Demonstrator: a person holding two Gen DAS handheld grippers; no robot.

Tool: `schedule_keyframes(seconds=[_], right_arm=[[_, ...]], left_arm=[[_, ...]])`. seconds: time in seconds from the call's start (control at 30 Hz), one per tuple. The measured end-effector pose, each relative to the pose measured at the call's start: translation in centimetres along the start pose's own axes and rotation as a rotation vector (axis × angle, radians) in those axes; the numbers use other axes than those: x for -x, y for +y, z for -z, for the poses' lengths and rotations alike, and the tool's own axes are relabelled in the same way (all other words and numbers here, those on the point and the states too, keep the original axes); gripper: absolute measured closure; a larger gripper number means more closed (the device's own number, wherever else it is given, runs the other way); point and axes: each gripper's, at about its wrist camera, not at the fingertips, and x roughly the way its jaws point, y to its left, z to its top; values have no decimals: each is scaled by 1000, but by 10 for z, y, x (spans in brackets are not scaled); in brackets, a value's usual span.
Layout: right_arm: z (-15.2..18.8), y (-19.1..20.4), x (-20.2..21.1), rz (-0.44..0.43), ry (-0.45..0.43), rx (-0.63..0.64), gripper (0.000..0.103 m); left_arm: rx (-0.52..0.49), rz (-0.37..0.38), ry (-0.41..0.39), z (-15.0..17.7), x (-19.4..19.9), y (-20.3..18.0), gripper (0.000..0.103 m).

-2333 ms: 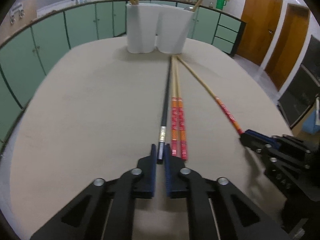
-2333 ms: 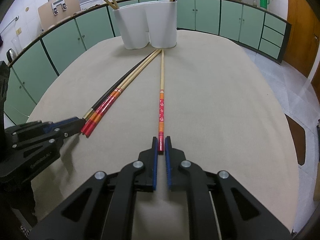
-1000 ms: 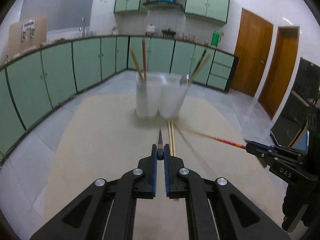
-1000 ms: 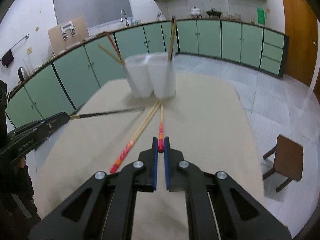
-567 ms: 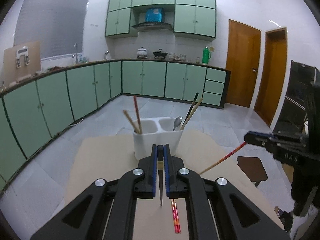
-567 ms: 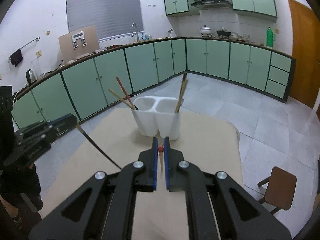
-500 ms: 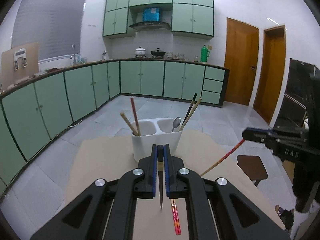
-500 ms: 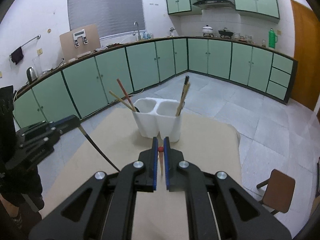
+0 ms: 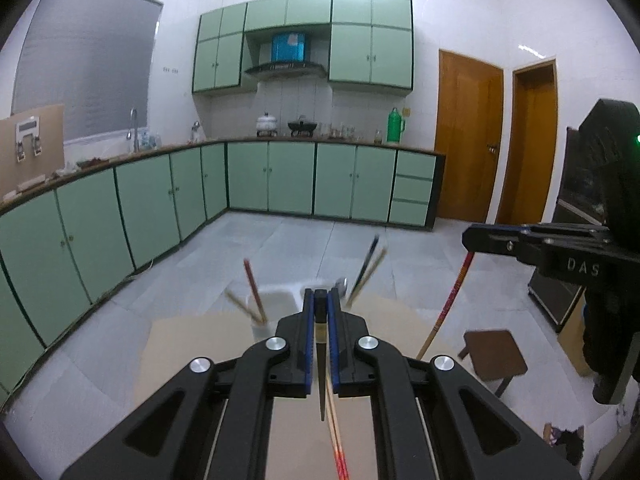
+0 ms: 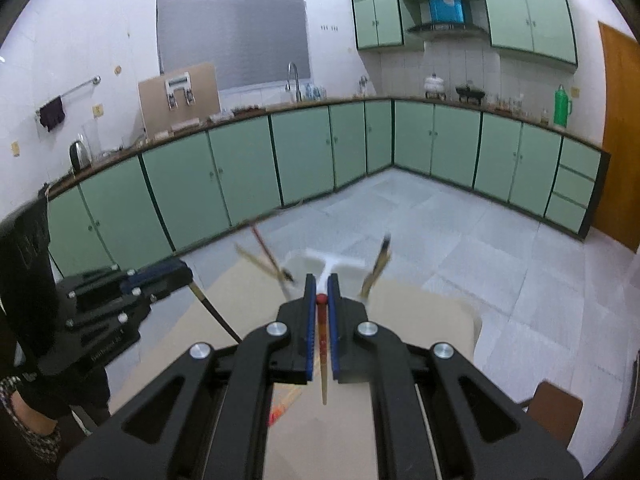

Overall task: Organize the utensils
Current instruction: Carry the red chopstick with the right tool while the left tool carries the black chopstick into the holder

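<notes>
White utensil holder [image 9: 276, 300] motion-blurred, lower part hidden behind left gripper [image 9: 320, 312]; in the right wrist view holder [image 10: 340, 262] smeared too. Chopsticks standing in it [image 9: 252, 290] blurred, count unclear. Loose red-ended chopsticks [image 9: 340, 456] on table [image 9: 192, 344] cut off by bottom edge. Stool [image 10: 556, 408] partly cropped.

Beige table [image 9: 192, 344] carries white holder [image 9: 276, 300], chopsticks [image 9: 338, 446].

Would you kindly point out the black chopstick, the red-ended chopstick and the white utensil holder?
black chopstick [image 9: 321, 376], left wrist view, on its shaft hanging between the gripper's fingers.
red-ended chopstick [image 10: 322, 364], right wrist view, on its shaft hanging below the red end.
white utensil holder [image 9: 276, 294], left wrist view, on the left compartment's rim.
</notes>
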Motion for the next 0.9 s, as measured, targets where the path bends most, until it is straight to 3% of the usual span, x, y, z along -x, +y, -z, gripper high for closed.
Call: schedule_keyframes(seconds=[0.2, 0.4, 0.63, 0.9], right_arm=[[-55, -8, -1, 23, -110, 10, 98], [-87, -17, -32, 71, -162, 19, 98], [-76, -34, -95, 95, -124, 2, 98], [-44, -40, -144, 83, -32, -29, 98]], left_arm=[[-24, -12, -93, -49, -7, -1, 97], [-50, -47, -146, -84, -34, 0, 97], [-16, -77, -141, -85, -79, 17, 97], [11, -78, -32, -56, -131, 34, 97]])
